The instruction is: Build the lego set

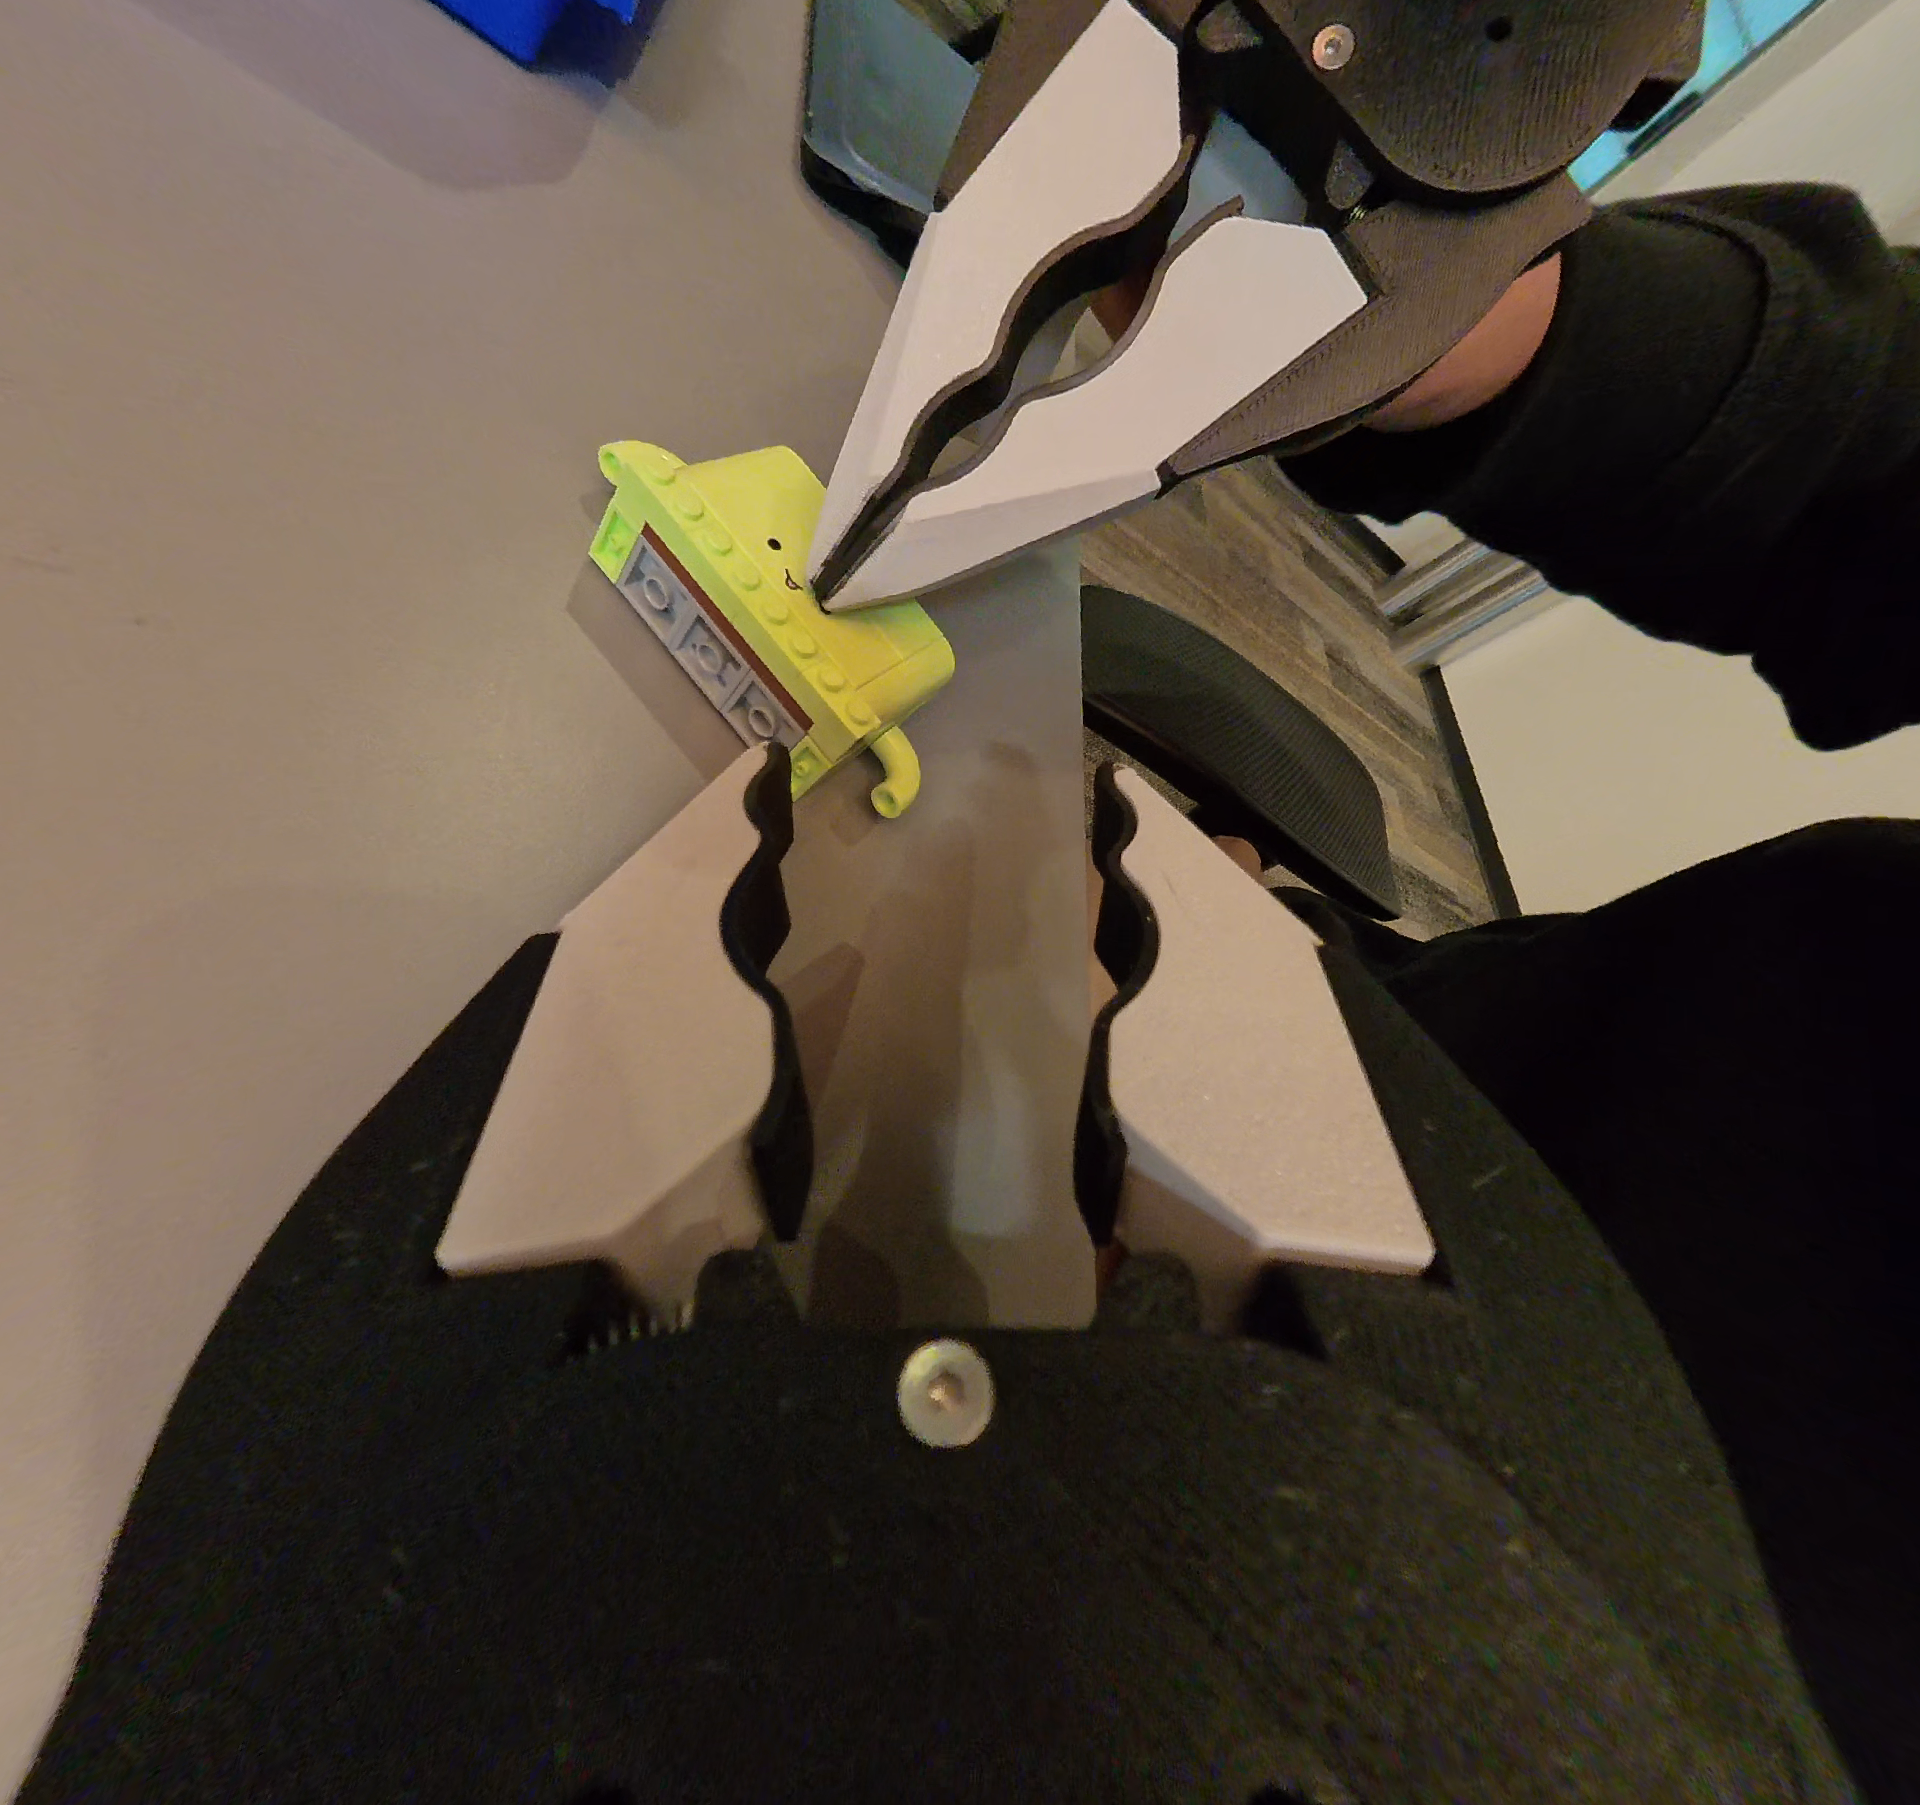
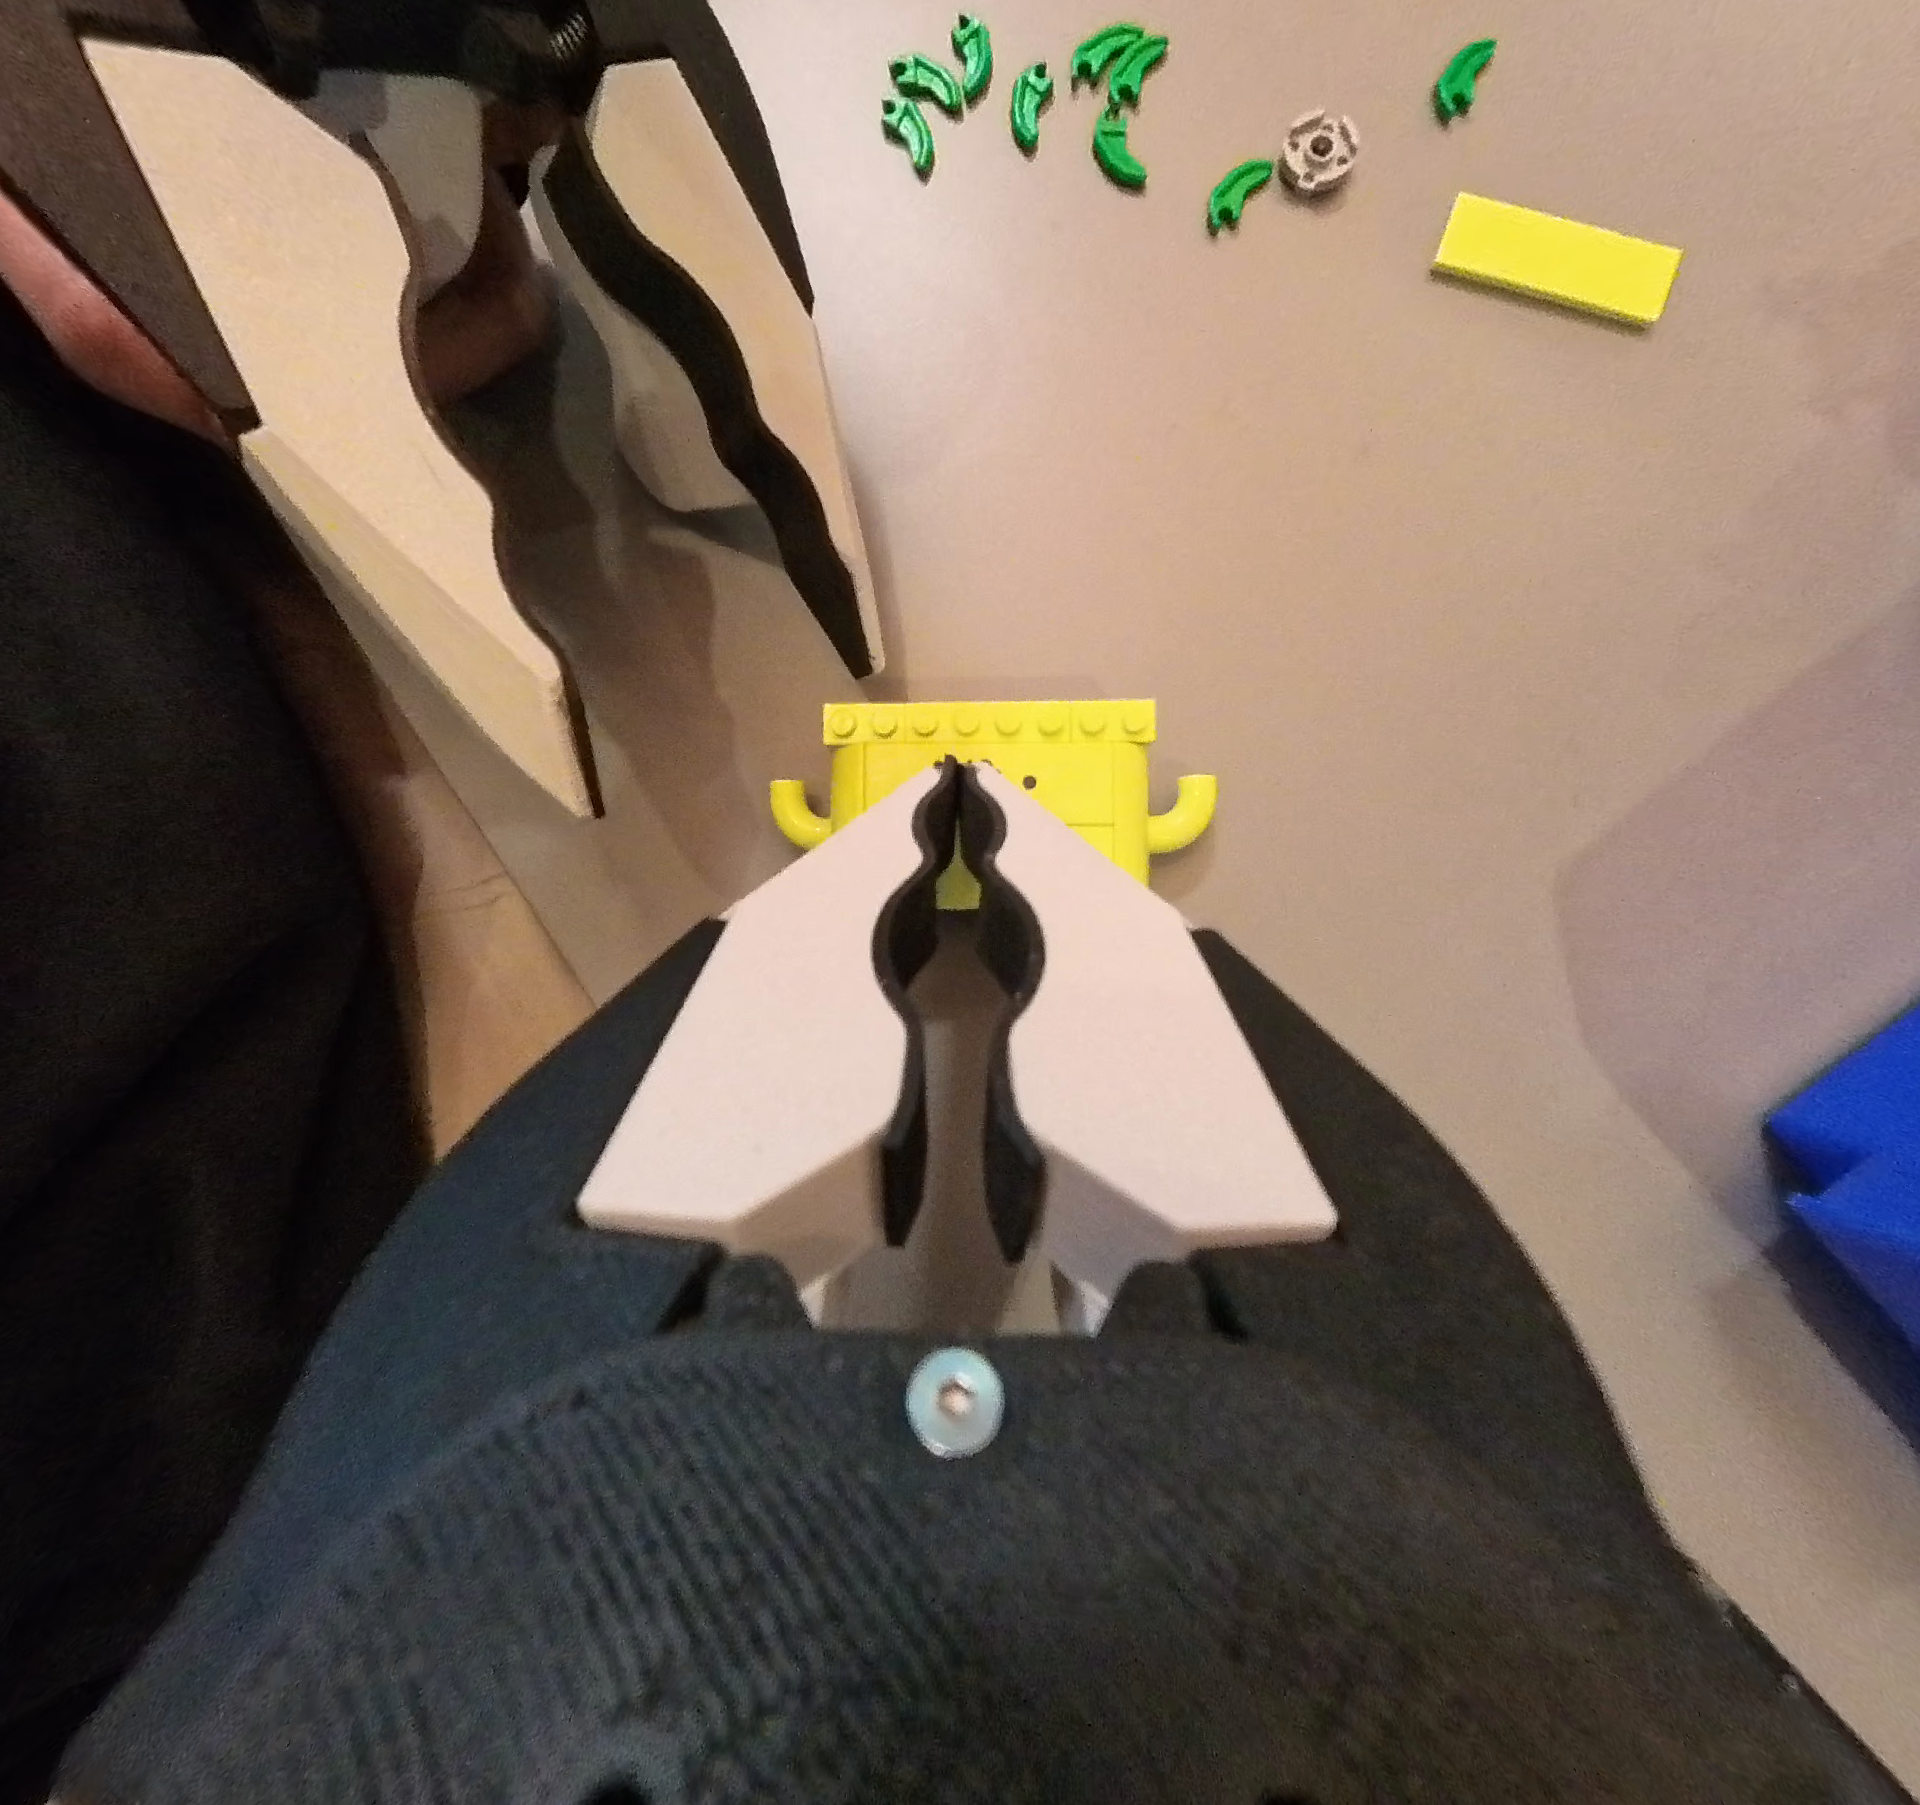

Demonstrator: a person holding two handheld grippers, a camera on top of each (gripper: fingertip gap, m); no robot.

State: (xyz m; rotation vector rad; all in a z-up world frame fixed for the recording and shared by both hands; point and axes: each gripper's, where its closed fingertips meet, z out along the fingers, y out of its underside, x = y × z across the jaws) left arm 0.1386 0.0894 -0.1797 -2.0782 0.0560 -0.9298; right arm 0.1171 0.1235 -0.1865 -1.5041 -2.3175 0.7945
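Note:
A lime-yellow lego figure (image 1: 769,612) lies on the grey table, with a row of studs, a small drawn face, two hook arms and grey bricks on its underside. It also shows in the right wrist view (image 2: 1081,779). My right gripper (image 2: 961,770) is shut, and its tips press on the figure's face; it also shows in the left wrist view (image 1: 826,597). My left gripper (image 1: 940,768) is open and empty, its left fingertip beside the figure's lower corner. In the right wrist view the left gripper (image 2: 727,732) hangs open just left of the figure.
Several green curved pieces (image 2: 1112,93), a grey round piece (image 2: 1317,150) and a yellow flat tile (image 2: 1555,259) lie beyond the figure. A blue bin (image 2: 1849,1163) stands at the right. The table edge and an office chair (image 1: 1247,747) are close by. About 4 cm separates my left fingertips from my right. The grey round piece (image 2: 1317,150) is about equally far from each gripper, around 15 cm.

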